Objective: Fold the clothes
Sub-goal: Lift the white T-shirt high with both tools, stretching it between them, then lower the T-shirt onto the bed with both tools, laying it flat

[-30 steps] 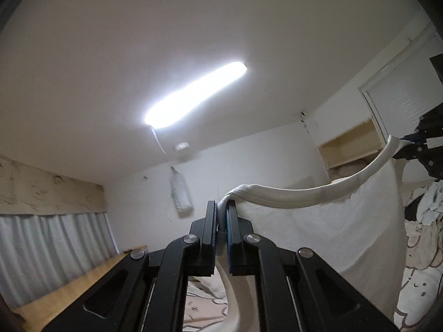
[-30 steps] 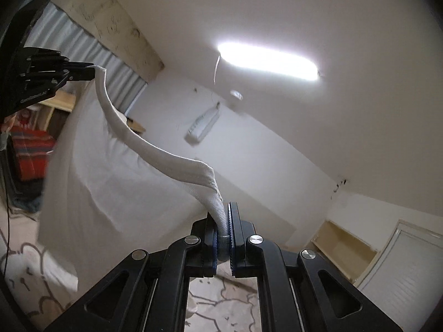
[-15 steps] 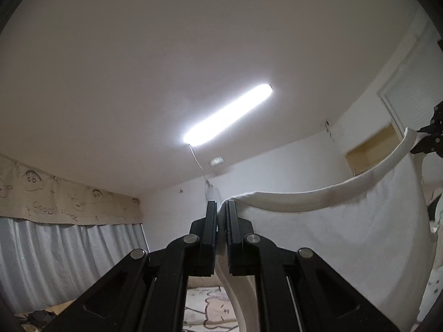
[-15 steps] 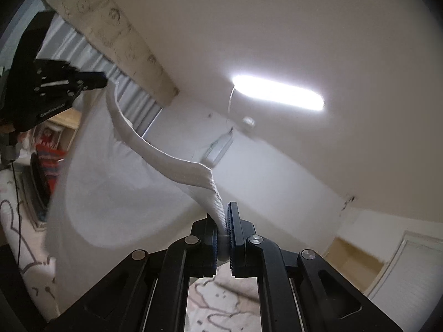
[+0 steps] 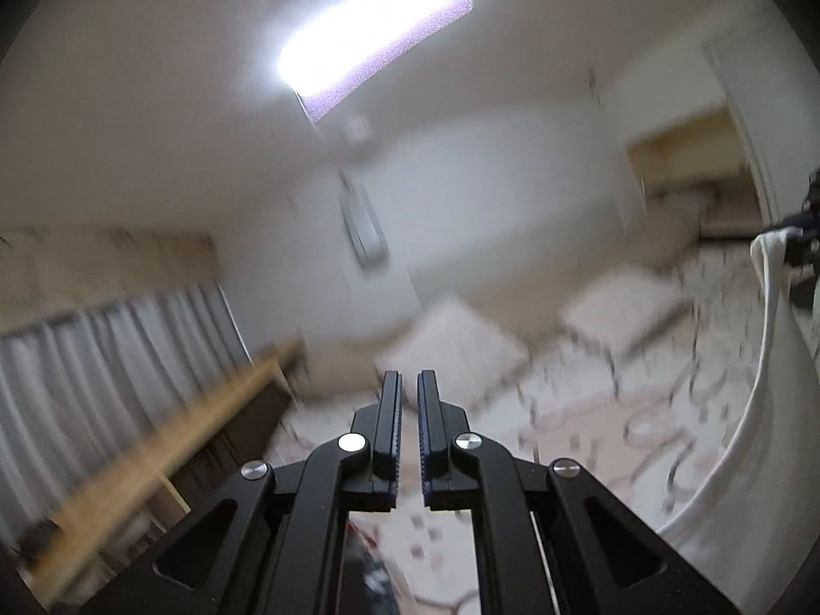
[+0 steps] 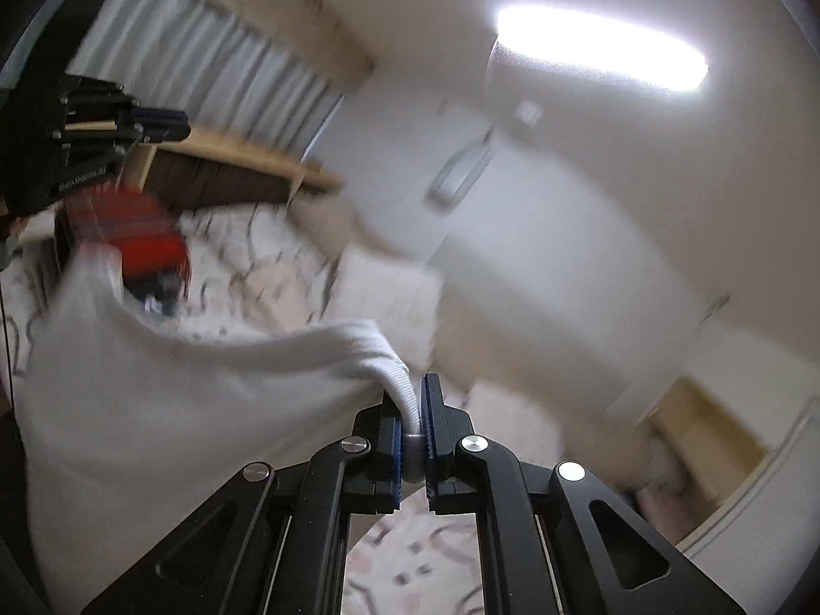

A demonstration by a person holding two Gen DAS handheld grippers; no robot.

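While the left tongs [image 5: 408,435] have nothing between the pads, just a narrow gap with the blurry room showing through, the right tongs [image 6: 414,441] are clamped on the thick ribbed hem of a white garment [image 6: 169,410]. So it's hanging off one side only. From the right wrist cam the cloth droops away from the pinch toward the left of the picture and fills most of the lower left, with one corner flopping up near a red thing [image 6: 138,241] that's too smeared to identify.

From the left cam you can see the same garment [image 5: 753,435] way over at the right edge, dangling in a long curve from the right tongs [image 5: 799,236], which are barely in frame.

Below all that is a bed [image 5: 589,410] with a cartoon-print cover and a couple of pillows [image 5: 451,353] up by the wall. Grey curtains [image 5: 102,369] on the left, a wooden shelf [image 5: 169,451] running along under them, ceiling light [image 5: 374,25] blazing overhead. Both pictures are pretty motion-blurred, so small details are a wash. The left tongs [image 6: 154,118] show in the right cam's upper left, well apart from the cloth.
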